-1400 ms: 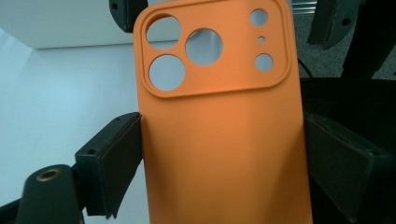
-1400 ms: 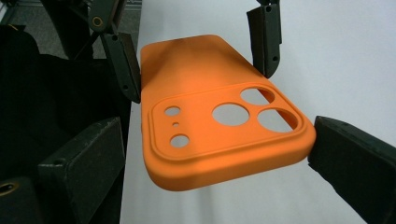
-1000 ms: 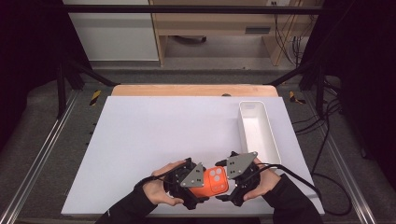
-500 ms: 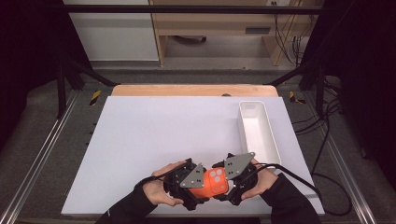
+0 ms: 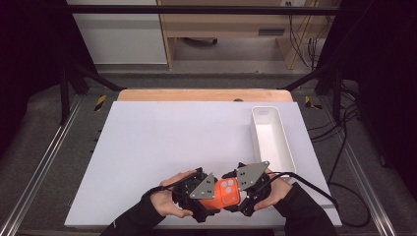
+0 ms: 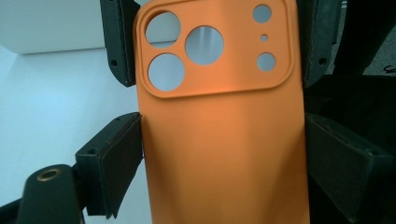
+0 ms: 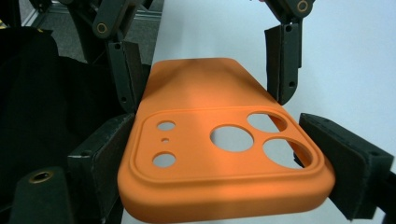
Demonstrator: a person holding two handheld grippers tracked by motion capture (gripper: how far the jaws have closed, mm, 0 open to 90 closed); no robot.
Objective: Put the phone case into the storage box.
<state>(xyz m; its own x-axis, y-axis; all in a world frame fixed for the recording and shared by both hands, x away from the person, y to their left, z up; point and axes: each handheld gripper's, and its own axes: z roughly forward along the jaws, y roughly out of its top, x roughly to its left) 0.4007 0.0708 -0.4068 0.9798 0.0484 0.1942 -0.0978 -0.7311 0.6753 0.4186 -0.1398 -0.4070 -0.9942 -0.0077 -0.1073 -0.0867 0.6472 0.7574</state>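
Observation:
An orange phone case (image 5: 227, 192) hangs level just above the white table (image 5: 172, 142) near its front edge, camera cut-outs facing up. My left gripper (image 5: 205, 195) is shut on its plain end, and in the left gripper view my pads (image 6: 112, 163) press on the long sides of the case (image 6: 224, 140). My right gripper (image 5: 243, 189) holds the camera end. Its jaws have just been closing with the case (image 7: 210, 154) between them, and their pads (image 7: 102, 163) now touch both sides. The two grippers face each other across the case.
A long white tray (image 5: 273, 137) stands at the table's right side, beyond my right hand. A wooden edge (image 5: 201, 95) runs along the back. Cables trail off the right side. Metal rails flank the table.
The right gripper's jaws have drawn in onto the case's camera end. Both hands and the case have kept their place.

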